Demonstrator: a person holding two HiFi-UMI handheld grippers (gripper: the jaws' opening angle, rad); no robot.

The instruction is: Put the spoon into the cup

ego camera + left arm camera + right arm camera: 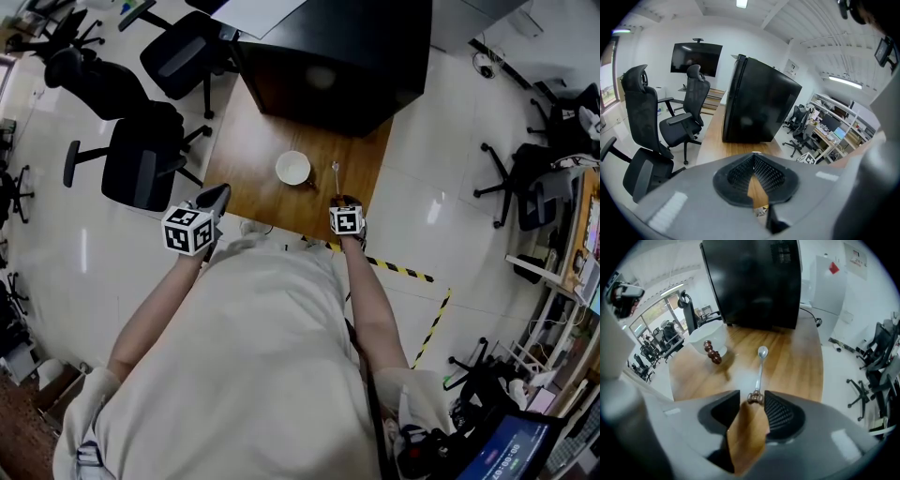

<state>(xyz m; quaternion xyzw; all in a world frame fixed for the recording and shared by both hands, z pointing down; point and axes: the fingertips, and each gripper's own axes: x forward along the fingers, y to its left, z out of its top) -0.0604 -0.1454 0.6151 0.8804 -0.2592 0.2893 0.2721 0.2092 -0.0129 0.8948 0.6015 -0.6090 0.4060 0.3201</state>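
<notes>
A metal spoon (335,173) with a brown beaded handle end lies on the wooden table (258,131), its bowl pointing away from me. To its left stands a white cup (292,168) with a brown beaded handle. My right gripper (343,200) hangs over the near end of the spoon. In the right gripper view the spoon (760,371) runs out from between the open jaws of that gripper (752,398), and the cup (708,339) is at the upper left. My left gripper (220,193) hovers at the table's near left corner; its tips (752,154) meet with nothing between them.
A large black cabinet (328,56) stands on the far half of the table. Office chairs (141,159) crowd the left side, with more at the right (511,178). Yellow-black tape (403,270) marks the floor near my right arm.
</notes>
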